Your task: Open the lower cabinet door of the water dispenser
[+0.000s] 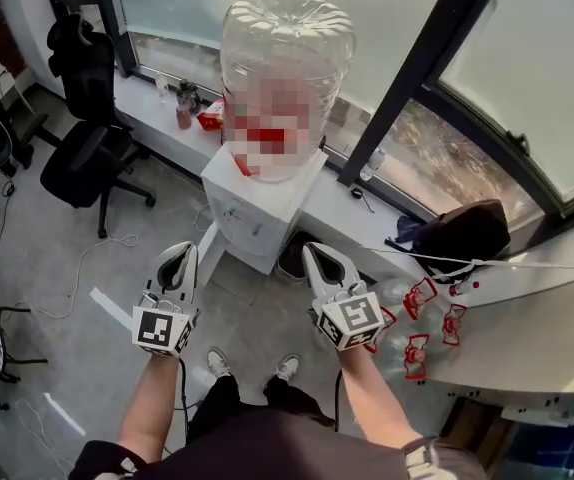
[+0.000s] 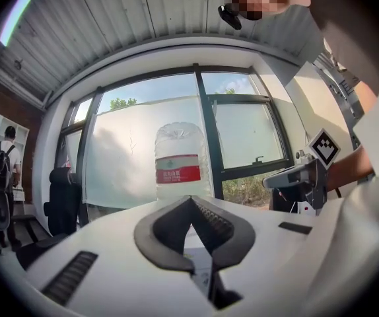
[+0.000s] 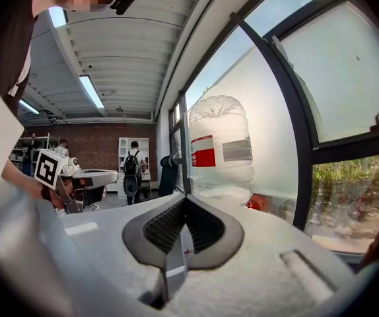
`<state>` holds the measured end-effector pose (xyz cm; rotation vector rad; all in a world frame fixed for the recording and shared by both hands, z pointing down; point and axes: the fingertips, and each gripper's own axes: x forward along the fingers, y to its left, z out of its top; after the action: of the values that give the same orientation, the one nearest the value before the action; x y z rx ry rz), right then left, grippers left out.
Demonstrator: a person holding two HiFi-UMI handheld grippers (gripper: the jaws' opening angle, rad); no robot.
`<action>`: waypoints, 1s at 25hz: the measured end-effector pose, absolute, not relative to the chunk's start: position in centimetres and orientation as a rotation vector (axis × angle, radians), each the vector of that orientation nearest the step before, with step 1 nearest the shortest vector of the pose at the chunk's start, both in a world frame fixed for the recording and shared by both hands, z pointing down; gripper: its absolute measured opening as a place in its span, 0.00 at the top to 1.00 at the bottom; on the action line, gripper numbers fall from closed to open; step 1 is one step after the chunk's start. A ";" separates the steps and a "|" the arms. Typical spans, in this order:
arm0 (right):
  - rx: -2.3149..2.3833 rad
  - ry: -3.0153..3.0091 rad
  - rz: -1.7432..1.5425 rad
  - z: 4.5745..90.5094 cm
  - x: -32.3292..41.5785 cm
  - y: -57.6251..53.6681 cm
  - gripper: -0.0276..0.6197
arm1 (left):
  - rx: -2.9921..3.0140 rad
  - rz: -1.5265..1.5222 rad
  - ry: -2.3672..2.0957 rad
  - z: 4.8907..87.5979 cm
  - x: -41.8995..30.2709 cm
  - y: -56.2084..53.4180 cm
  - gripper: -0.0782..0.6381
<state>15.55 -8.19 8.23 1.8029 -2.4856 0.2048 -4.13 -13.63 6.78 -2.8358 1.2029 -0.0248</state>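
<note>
head view: steeply down | gripper views: level, facing window (image 2: 242, 131) (nearness unclear) | shared: water bottle (image 1: 285, 78)

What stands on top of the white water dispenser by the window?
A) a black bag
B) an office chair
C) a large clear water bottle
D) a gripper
C: the large clear water bottle sits upturned on the water dispenser, while the black bag lies apart, further right.
</note>
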 end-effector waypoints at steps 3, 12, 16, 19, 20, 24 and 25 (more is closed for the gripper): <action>1.788 -2.482 0.144 6.3 16.9 -7.4 0.95 | -2.814 -0.001 1.205 4.6 -3.3 -12.9 0.88; 1.922 -2.475 0.216 4.1 21.8 -4.0 0.95 | -2.752 0.137 1.191 -3.2 -3.4 -9.7 0.88; 2.000 -2.457 0.215 3.4 23.8 -2.6 0.95 | -2.724 0.164 1.198 -5.1 -4.6 -7.5 0.88; 2.079 -2.434 0.209 2.9 25.5 -1.8 0.95 | -2.710 0.185 1.229 -5.7 -5.6 -6.9 0.88; 2.103 -2.418 0.210 2.8 26.0 -1.6 0.95 | -2.702 0.179 1.240 -5.7 -5.9 -6.8 0.88; 2.158 -2.335 0.201 3.1 27.4 -0.6 0.95 | -2.670 0.136 1.281 -5.2 -7.2 -7.3 0.88; 2.164 -2.323 0.191 3.1 27.5 -0.6 0.95 | -2.664 0.134 1.288 -5.2 -7.5 -7.5 0.88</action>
<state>27.54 -0.62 3.06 2.1636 -2.3228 0.1909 -7.47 -7.51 -5.19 -2.6642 1.2876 0.1338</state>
